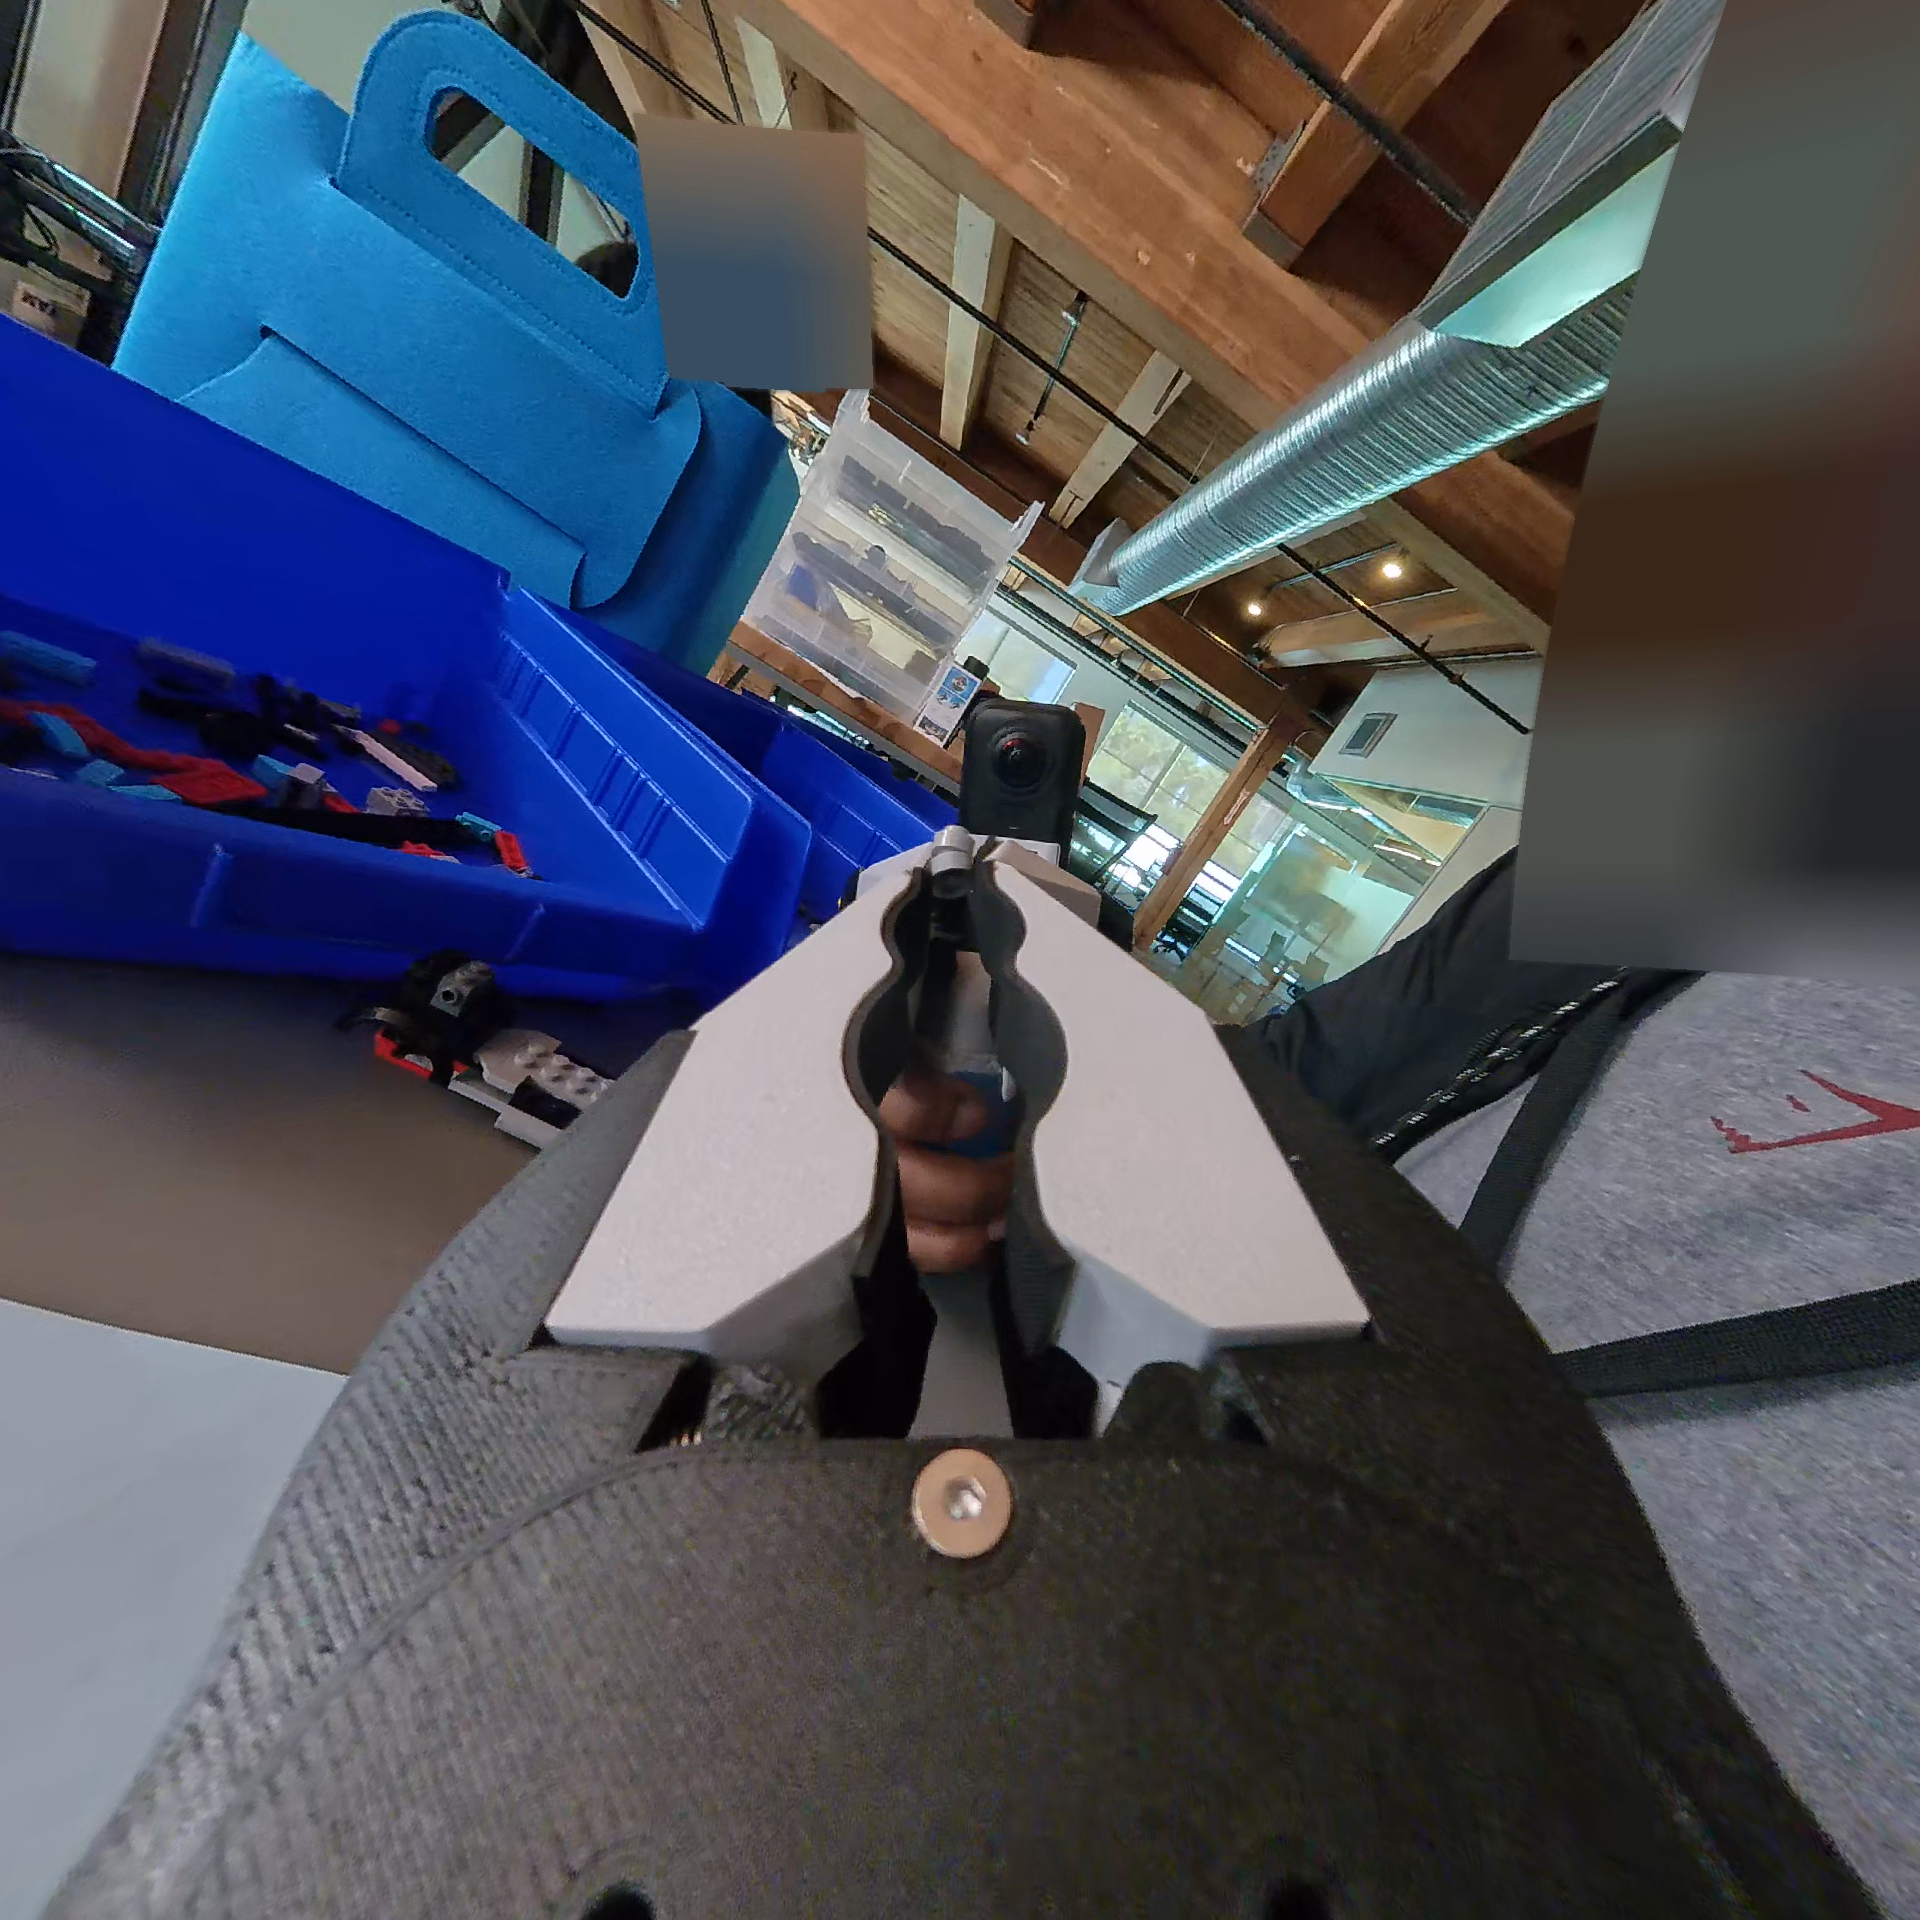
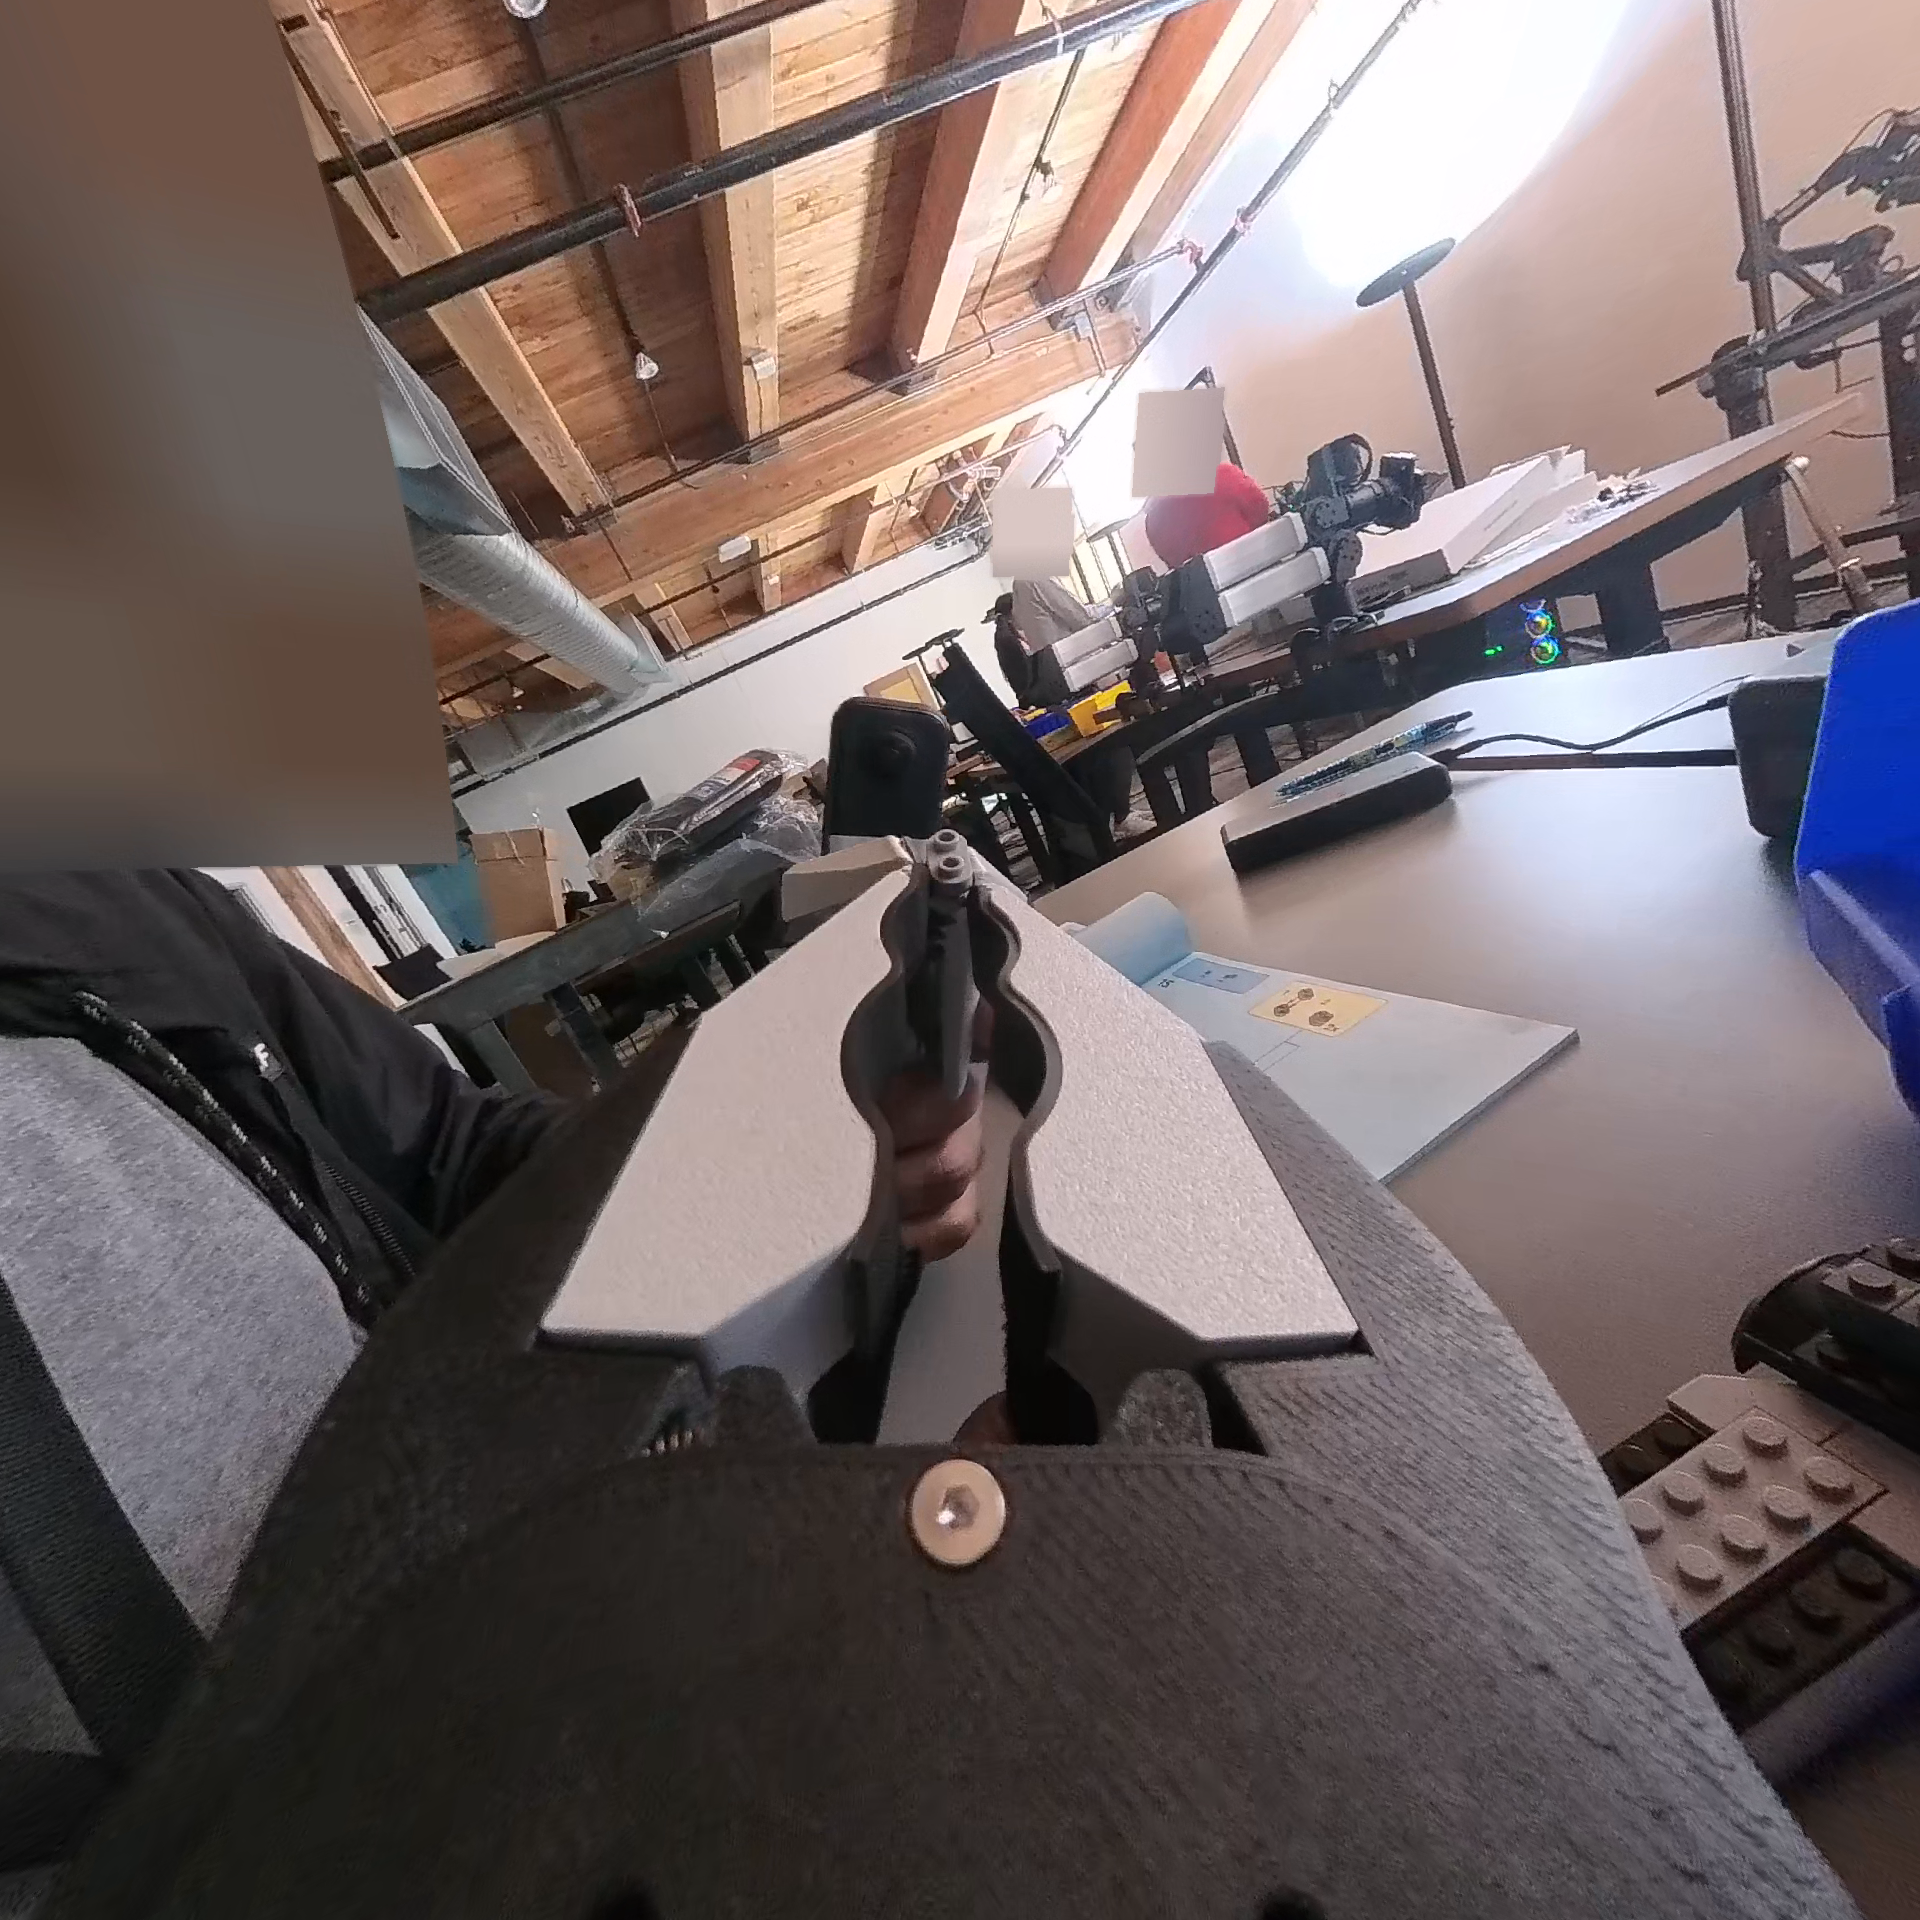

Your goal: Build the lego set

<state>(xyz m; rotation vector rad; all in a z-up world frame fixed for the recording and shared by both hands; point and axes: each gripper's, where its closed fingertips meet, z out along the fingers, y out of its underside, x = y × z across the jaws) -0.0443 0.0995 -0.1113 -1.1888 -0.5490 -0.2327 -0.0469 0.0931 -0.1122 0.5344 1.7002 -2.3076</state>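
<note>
My left gripper (image 1: pixel 951 896) is shut on a small grey lego piece (image 1: pixel 949 868) pinched at its tips, raised above the table. My right gripper (image 2: pixel 945 896) is shut on a small grey studded lego piece (image 2: pixel 952 864). The two grippers point at each other with tips almost touching; I cannot tell whether the two pieces are joined. The other gripper's camera shows just behind the tips in the left wrist view (image 1: pixel 1023 774) and in the right wrist view (image 2: pixel 885 769). The partly built grey, black and red model (image 1: pixel 488 1044) lies on the table, and shows in the right wrist view (image 2: pixel 1756 1507).
A blue tray (image 1: pixel 644 862) with several loose red, blue, black and grey bricks stands at the left, a blue felt bag (image 1: pixel 436 343) behind it. An open instruction booklet (image 2: pixel 1403 1081) lies on the table. A blue bin (image 2: pixel 1860 831), a black box (image 2: pixel 1340 810) and cables are farther right. My two grippers' fingertips are within a few centimetres of each other.
</note>
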